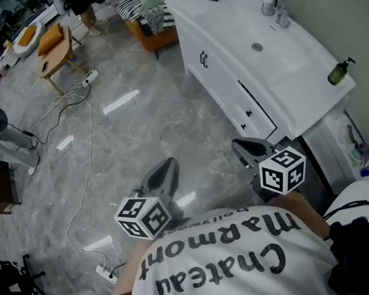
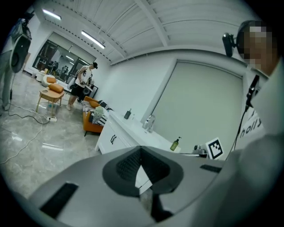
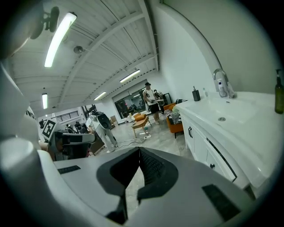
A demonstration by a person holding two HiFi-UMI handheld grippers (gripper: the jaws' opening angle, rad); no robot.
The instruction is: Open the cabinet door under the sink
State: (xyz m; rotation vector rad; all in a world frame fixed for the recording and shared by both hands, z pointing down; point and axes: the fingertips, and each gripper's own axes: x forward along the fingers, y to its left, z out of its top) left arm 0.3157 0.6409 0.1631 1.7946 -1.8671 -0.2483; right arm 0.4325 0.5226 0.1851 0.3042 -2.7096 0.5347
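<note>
The fingers of both grippers are pressed together, with nothing between them. The left gripper and the right gripper hang over the floor. The cabinet door stands closed under the sink, ahead and to the right.
</note>
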